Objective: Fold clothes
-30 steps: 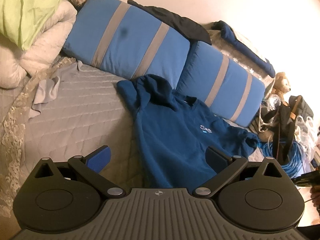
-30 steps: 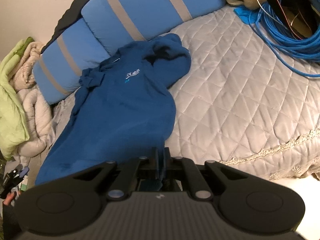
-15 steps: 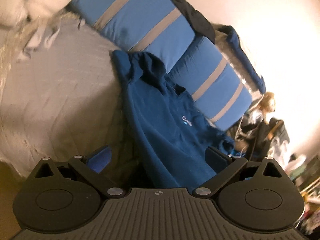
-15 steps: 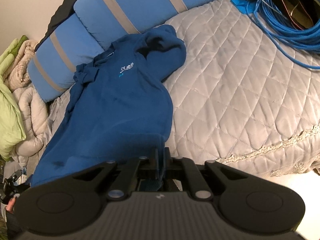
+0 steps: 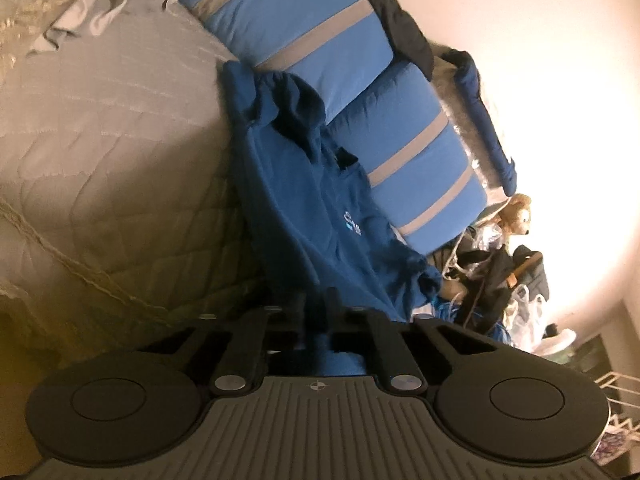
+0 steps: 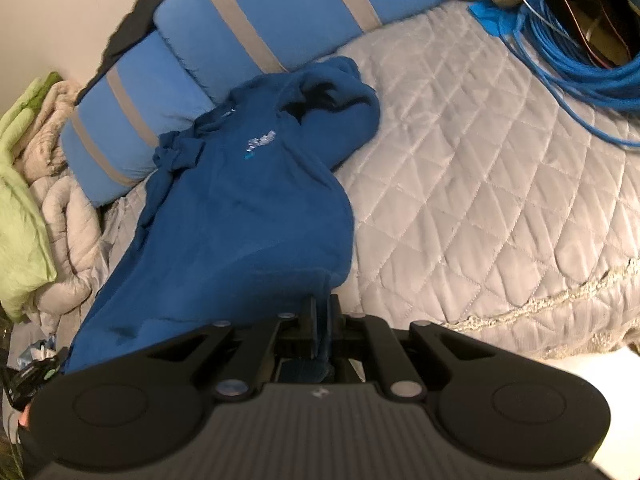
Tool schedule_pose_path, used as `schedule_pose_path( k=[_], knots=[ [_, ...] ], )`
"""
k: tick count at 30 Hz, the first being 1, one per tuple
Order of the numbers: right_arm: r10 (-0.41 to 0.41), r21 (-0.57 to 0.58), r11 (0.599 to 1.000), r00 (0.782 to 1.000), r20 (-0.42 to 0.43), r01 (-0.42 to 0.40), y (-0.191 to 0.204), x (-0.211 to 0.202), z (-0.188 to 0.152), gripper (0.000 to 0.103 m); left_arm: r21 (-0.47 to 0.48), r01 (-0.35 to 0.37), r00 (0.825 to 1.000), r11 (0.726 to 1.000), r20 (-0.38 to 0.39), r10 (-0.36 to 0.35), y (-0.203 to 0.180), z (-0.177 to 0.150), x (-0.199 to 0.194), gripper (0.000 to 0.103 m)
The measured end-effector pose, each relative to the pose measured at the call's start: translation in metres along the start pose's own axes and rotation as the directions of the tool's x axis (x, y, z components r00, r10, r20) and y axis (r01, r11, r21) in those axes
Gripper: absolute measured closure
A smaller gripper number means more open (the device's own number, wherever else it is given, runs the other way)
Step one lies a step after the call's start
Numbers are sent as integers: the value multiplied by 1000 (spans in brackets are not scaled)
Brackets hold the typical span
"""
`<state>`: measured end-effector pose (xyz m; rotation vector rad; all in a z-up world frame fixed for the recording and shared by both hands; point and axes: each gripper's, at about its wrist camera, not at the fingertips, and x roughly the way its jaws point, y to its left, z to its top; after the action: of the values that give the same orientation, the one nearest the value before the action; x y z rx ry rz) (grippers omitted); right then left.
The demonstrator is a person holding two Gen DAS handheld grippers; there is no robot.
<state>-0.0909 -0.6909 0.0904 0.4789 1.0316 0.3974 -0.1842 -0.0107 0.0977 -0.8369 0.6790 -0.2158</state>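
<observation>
Now both hand-held grippers (image 5: 316, 308) (image 6: 320, 312) pinch sweatshirt (image 6: 248, 216).

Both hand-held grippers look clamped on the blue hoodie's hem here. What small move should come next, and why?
Probably lift the hem and carry it toward the hood. The left hand-held gripper and right hand-held gripper are each shut on the bottom edge of the blue hoodie, which lies lengthwise on the grey quilt with its hood against the blue pillows. That would fold it in half.

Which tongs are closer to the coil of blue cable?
Right. The right tongs grip the sweatshirt hem on the side toward the blue cable; the left tongs grip its far side.
</observation>
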Motion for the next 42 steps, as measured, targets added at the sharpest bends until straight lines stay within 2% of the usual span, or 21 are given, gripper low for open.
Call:
schedule_pose_path(
  k=[8,14,19,22,24,25,26,27,28,29,30,32,34,36,42],
  knots=[
    [70,21,997,991,112,-73,10,-41,-4,100,25,-4,999,1000,48,2,-23,10,-32,100],
    [112,30,992,982,154,-118,17,-74,-11,100,71,-48,997,996,56,44,-48,12,-53,101],
    [61,28,997,988,138,-65,11,-66,-13,100,65,-143,990,988,9,143,-47,7,-44,100],
    [28,27,999,991,128,-32,8,-59,-14,99,20,-250,967,968,-44,251,-35,6,-30,98],
    [6,25,1000,993,121,-9,5,-55,-15,86,8,-319,946,948,-53,319,-32,9,-26,98],
    [-5,24,1000,993,118,2,4,-53,-15,68,28,-339,940,940,-37,340,-38,13,-28,97],
    [-16,24,1000,993,114,13,3,-51,-16,45,48,-359,933,932,-20,360,-44,17,-30,90],
    [-27,23,999,993,111,25,2,-49,-16,23,67,-379,925,923,-2,380,-50,20,-32,76],
    [-38,22,999,993,108,36,0,-47,-16,14,90,-389,921,917,18,389,-57,24,-35,69],
    [-49,21,999,993,104,47,-1,-45,-17,7,120,-383,924,916,43,381,-67,28,-40,54],
    [-60,20,998,993,101,58,-2,-43,-17,3,154,-381,925,912,71,374,-78,31,-43,43],
    [-69,-11,997,991,113,70,5,-43,-10,0,222,-390,920,894,144,365,-102,38,-49,33],
    [-75,-44,996,989,128,81,14,-43,-2,0,288,-401,912,870,213,350,-127,45,-53,31],
    [-89,-77,992,983,158,102,25,-48,9,0,355,-391,915,849,251,316,-151,50,-52,28],
    [-96,-176,973,952,290,152,68,-72,45,0,504,-285,947,816,278,159,-210,59,-44,27]
  ],
)
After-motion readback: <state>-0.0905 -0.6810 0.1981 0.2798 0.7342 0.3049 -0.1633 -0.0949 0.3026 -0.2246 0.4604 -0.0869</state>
